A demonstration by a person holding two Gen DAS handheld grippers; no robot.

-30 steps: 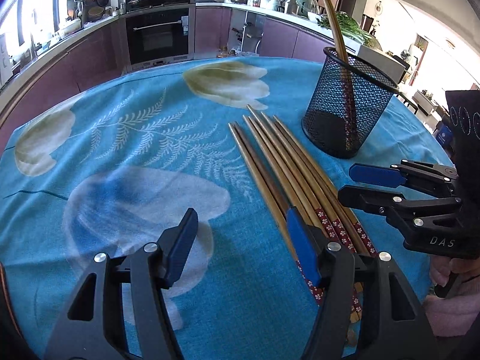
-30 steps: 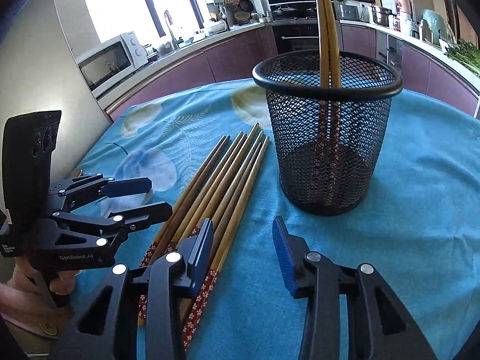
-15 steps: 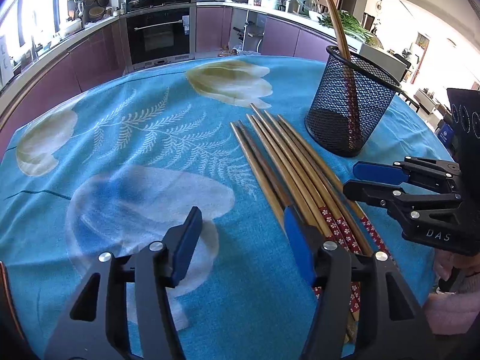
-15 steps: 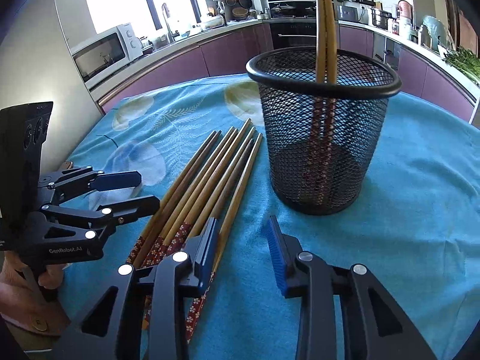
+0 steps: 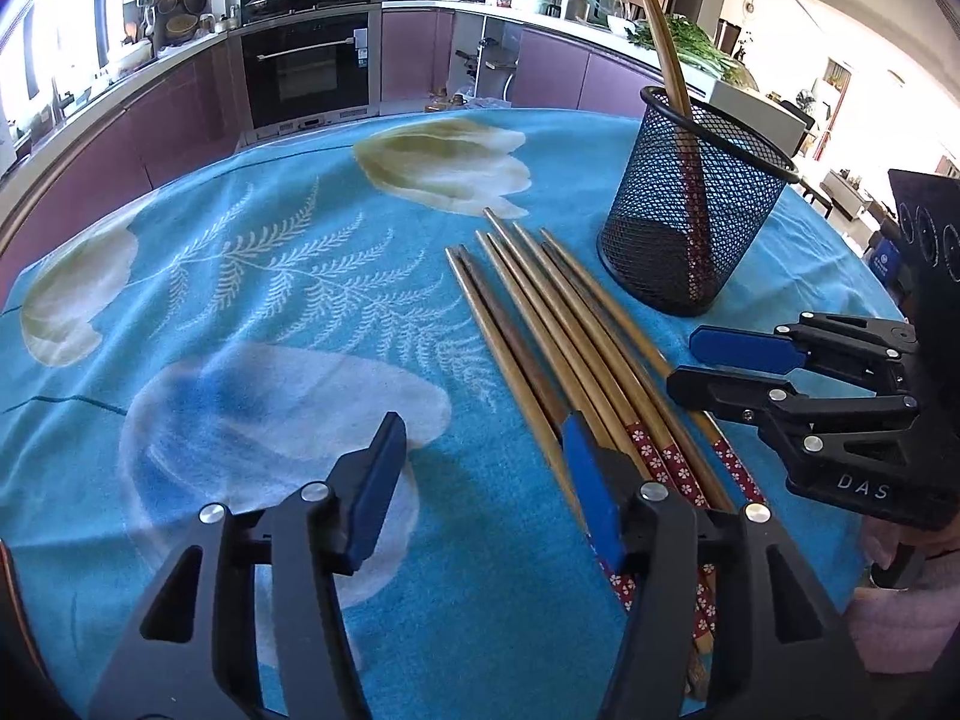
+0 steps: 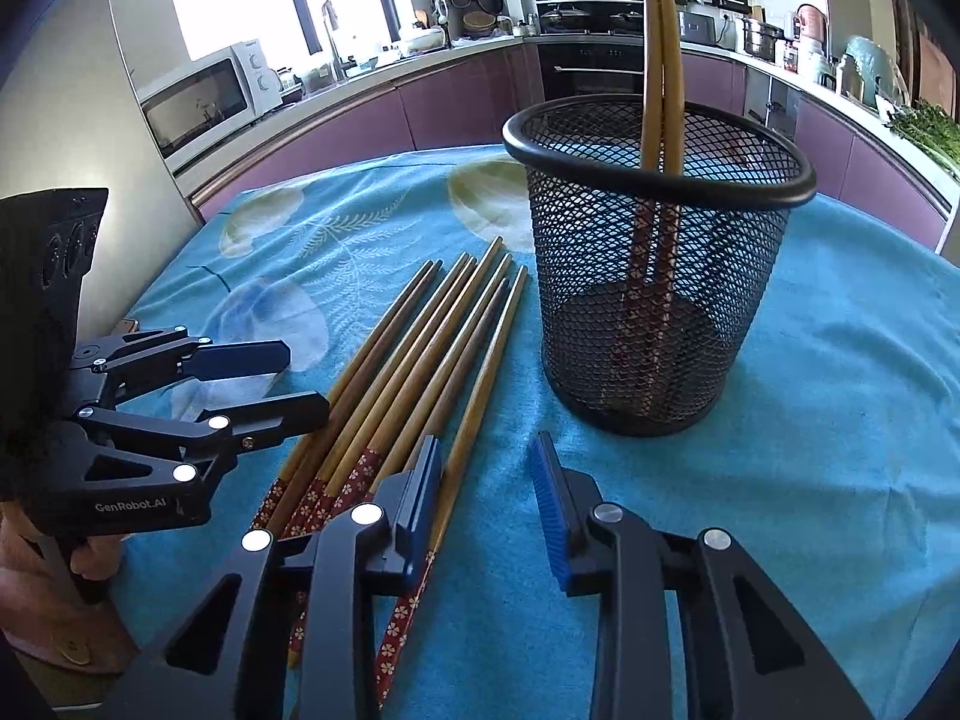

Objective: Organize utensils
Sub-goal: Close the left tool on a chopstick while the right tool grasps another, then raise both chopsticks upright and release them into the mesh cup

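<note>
On the blue floral tablecloth (image 5: 252, 312), nearest the cameras, both grippers angle down toward the bundle of loose chopsticks (image 5: 558, 336). Left gripper (image 5: 480, 462) jaws spread and empty, having just narrowed a bit; its right finger sits over the left edge of the bundle's patterned red ends, left finger over bare cloth. Right gripper (image 6: 489, 480) jaws spread less wide, having just closed in some, nothing pinched; its left finger rests beside or on the rightmost chopstick, can't tell if touching, its right finger over cloth. A hand (image 6: 90, 558) grips the left tool's handle at the frame edge. Chopsticks lie side by side, tips pointing away, fanned slightly. Just beyond them, to the right, stands the black mesh holder (image 6: 654, 276), upright, with two chopsticks in the holder (image 6: 660, 60) leaning against its rim. Far back: kitchen counter, oven (image 5: 309, 66), microwave (image 6: 204, 102), greens (image 5: 690, 42).
</note>
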